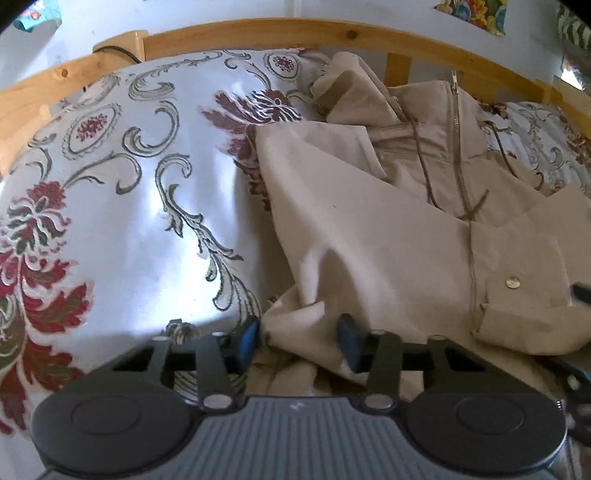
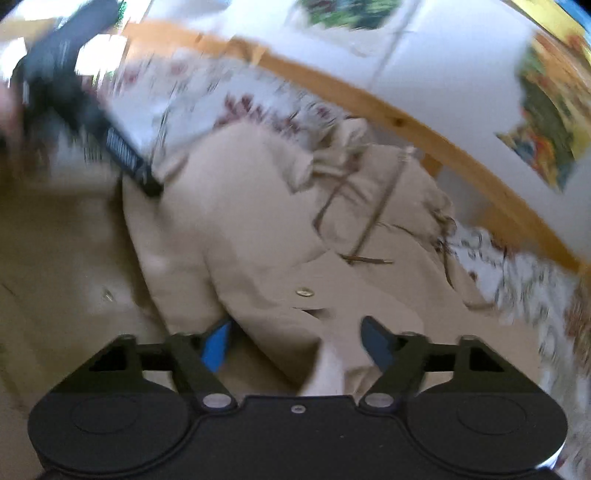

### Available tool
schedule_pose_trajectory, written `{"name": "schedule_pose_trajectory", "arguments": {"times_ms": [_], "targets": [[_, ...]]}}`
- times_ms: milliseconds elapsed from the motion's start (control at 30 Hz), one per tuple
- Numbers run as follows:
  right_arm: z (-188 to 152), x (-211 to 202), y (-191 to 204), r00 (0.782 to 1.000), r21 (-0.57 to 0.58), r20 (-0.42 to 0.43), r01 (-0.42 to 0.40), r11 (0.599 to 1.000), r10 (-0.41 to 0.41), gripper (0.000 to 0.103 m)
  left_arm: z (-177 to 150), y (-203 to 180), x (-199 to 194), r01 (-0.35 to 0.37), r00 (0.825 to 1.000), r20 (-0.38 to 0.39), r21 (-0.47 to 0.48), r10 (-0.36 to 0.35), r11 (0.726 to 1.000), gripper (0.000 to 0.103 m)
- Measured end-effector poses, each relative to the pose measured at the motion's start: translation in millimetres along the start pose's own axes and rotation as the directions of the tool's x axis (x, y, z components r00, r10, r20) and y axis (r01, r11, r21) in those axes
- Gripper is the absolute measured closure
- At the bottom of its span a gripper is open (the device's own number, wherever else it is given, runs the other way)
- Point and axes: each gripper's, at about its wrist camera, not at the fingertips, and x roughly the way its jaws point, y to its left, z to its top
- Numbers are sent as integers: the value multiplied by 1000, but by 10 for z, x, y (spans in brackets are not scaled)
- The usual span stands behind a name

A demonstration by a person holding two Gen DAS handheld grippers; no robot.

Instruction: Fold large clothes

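I see left tool (image 1: pixel 297 341) agape over jacket (image 1: pixel 369 229) hem | right tool (image 2: pixel 299 345) agape (blurred) | bed (image 1: pixel 122 206)

Black claw (image 1: pixel 299 341), blue fingertips (image 1: pixel 248 338), silver screws.

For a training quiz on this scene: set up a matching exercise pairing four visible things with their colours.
Things:
1. jacket
2. bed frame
3. snap button
4. bedspread

Colours:
a. light natural wood
b. white with red flowers and grey scrolls
c. beige
d. shiny pale metal

Pairs: 1-c, 2-a, 3-d, 4-b
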Motion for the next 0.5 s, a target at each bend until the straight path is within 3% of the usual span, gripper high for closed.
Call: {"name": "schedule_pose_trajectory", "arguments": {"times_ms": [33,67,100,133,200,267,300,333,400,467,500], "targets": [[10,82,32,1000,-8,-19,10,1000,-10,66,-9,2,-22,-3,1000,10,5,3,1000,73],[3,92,5,999,16,-17,29,999,-29,72,-21,23,-54,0,1000,26,-8,0,1000,83],[-2,59,-65,999,74,4,52,996,-52,84,-36,53,-97,-4,999,51,-32,5,999,85],[-16,-33,-191,995,172,46,75,982,-84,90,-58,89,-156,-8,996,84,-58,13,998,87],[-102,-237,-406,977,344,129,116,932,-170,90,-124,160,-286,12,988,156,-112,5,994,87],[-283,-452,-661,956,533,168,116,838,-239,85,-207,177,-353,42,979,206,-134,-14,990,87],[-363,-479,-736,959,590,137,123,798,-249,77,-238,165,-353,42,976,215,-133,-13,990,87],[-479,-474,-809,965,655,97,122,746,-243,76,-252,154,-322,37,978,206,-133,-9,990,87],[-748,-401,-924,987,782,-3,103,615,-162,73,-253,184,-227,35,985,170,-172,-6,984,87],[-1011,-355,-1003,991,866,-84,125,485,-104,72,-250,241,-194,53,988,155,-200,-21,978,85],[-1106,-346,-1043,992,890,-96,122,440,-82,69,-254,257,-205,65,987,158,-201,-33,978,85]]}}
